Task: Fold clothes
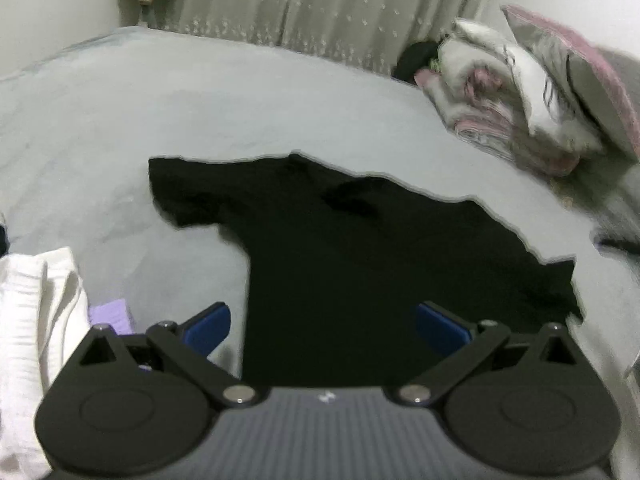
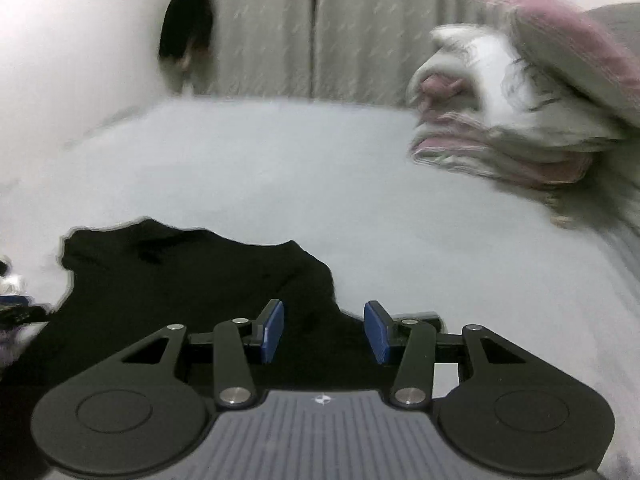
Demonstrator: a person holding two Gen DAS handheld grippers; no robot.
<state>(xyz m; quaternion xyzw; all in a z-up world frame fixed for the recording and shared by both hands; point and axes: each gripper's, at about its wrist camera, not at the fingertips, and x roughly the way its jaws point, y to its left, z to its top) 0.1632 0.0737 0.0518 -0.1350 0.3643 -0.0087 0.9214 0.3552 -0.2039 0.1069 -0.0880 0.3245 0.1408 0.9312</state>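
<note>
A black T-shirt (image 1: 340, 248) lies spread flat on the grey bed sheet (image 1: 200, 112), sleeves out to left and right. My left gripper (image 1: 322, 330) is wide open and empty, hovering over the shirt's lower body. In the right wrist view the same black T-shirt (image 2: 192, 280) lies at the lower left. My right gripper (image 2: 324, 332) is open and empty, over the shirt's right edge near a sleeve. The left gripper's tip (image 2: 16, 310) shows at the far left edge.
A white garment (image 1: 36, 320) and a lilac cloth (image 1: 112, 314) lie at the left. A pile of pink and grey bedding and pillows (image 1: 532, 92) sits at the back right, also in the right wrist view (image 2: 520, 92). Curtains (image 1: 320, 4) hang behind the bed.
</note>
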